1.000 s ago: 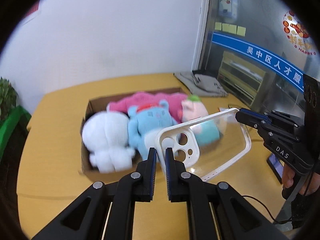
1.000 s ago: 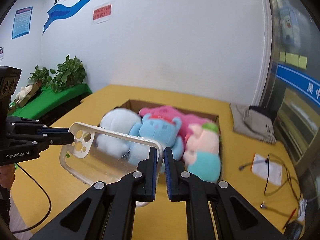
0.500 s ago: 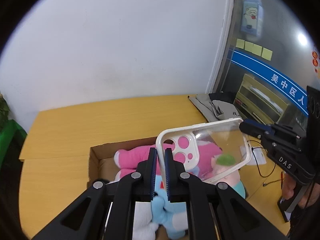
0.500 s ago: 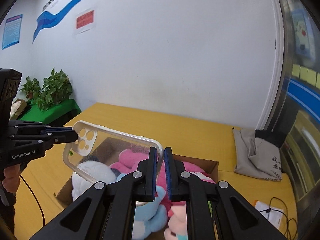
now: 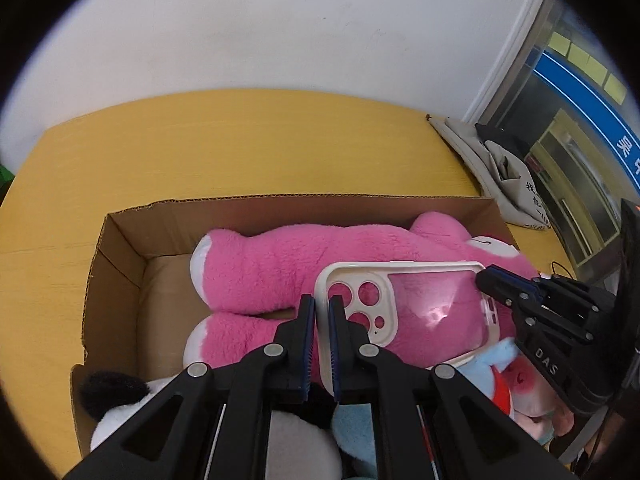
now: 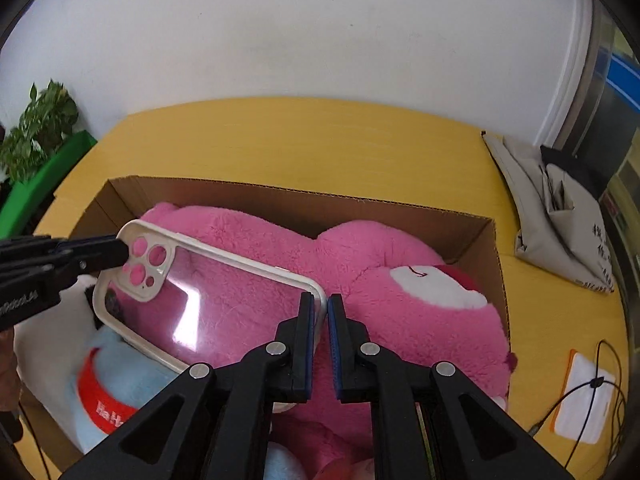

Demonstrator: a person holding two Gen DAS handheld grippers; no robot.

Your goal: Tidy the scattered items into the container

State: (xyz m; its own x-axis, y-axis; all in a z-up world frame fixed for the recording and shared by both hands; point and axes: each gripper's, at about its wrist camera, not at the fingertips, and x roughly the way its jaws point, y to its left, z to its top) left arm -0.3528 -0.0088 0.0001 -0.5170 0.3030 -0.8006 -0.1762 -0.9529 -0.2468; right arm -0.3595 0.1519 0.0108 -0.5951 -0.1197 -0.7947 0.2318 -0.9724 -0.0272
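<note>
Both grippers are now carrying the phone case over the cardboard box, where a second ago it was hanging short of the box's near edge, with a white and a blue toy behind it.

From the left wrist view, the left gripper (image 5: 323,320) is pinching the camera-cutout end of the clear phone case (image 5: 404,312), jaws clamped on its white rim. The right gripper (image 5: 490,280), marked "DAS", is gripping the opposite end at the right. The case is lying nearly flat, its long axis running left to right between the two, just above the pink plush bear (image 5: 280,268) filling the cardboard box (image 5: 120,240). A grey bag (image 5: 504,176) with partly legible writing is lying on the far right of the yellow table (image 5: 240,148).

From the right wrist view, the right gripper (image 6: 323,320) is clamping the case's (image 6: 224,300) plain corner, while the left gripper (image 6: 116,250), its label too blurred to read, is holding the camera end at the left. Below the case, a blue plush (image 6: 112,380) is showing a red band lettered "Ha H…". Neither hand is nearer; lowering looks like the move ahead, both releasing together.
</note>
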